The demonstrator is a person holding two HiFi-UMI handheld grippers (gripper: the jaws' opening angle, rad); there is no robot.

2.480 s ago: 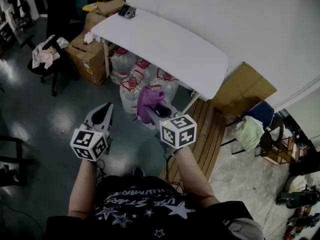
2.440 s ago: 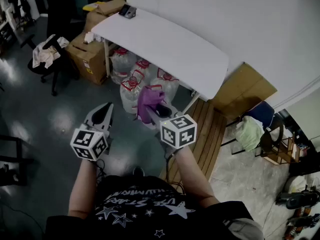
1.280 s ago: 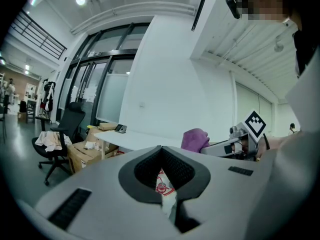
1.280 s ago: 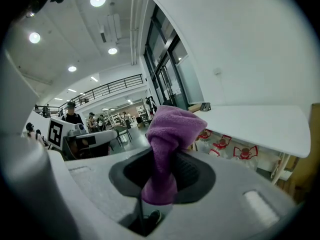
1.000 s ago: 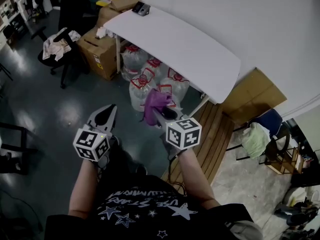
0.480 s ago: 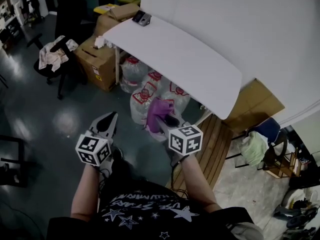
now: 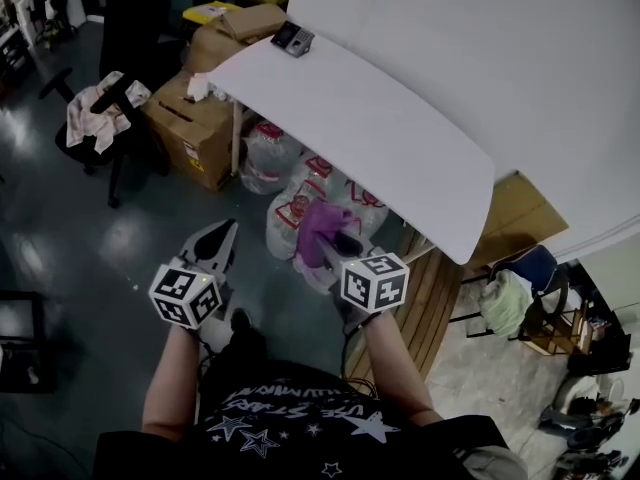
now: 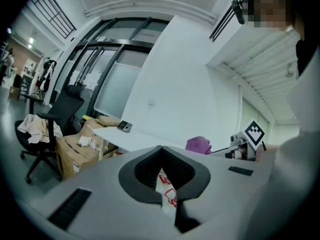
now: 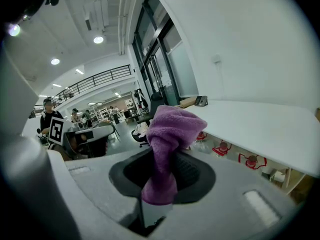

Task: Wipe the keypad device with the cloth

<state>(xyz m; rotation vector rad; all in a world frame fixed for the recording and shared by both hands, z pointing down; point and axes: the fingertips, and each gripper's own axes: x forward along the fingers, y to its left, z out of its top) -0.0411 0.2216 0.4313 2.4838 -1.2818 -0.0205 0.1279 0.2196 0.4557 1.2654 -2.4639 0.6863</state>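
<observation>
— Any writing you can read?
— Not really. The shirt (image 7: pixel 290 410) has white lettering among stars, upside down and too blurred to spell.
— The water bottles (image 7: pixel 298 204) under the table (image 7: pixel 400 133)?
— Red labels, illegible. The keypad device (image 7: pixel 294 39) at the table's far end shows too small.

Your left forearm (image 7: pixel 172 368) and right forearm (image 7: pixel 392 358) extend forward, both short of white table (image 7: pixel 400 118). Left gripper (image 7: pixel 226 228), farther from table: jaws together, empty. Right gripper (image 7: pixel 322 246), nearer table edge: jaws clamped on purple cloth (image 7: pixel 322 220).
</observation>
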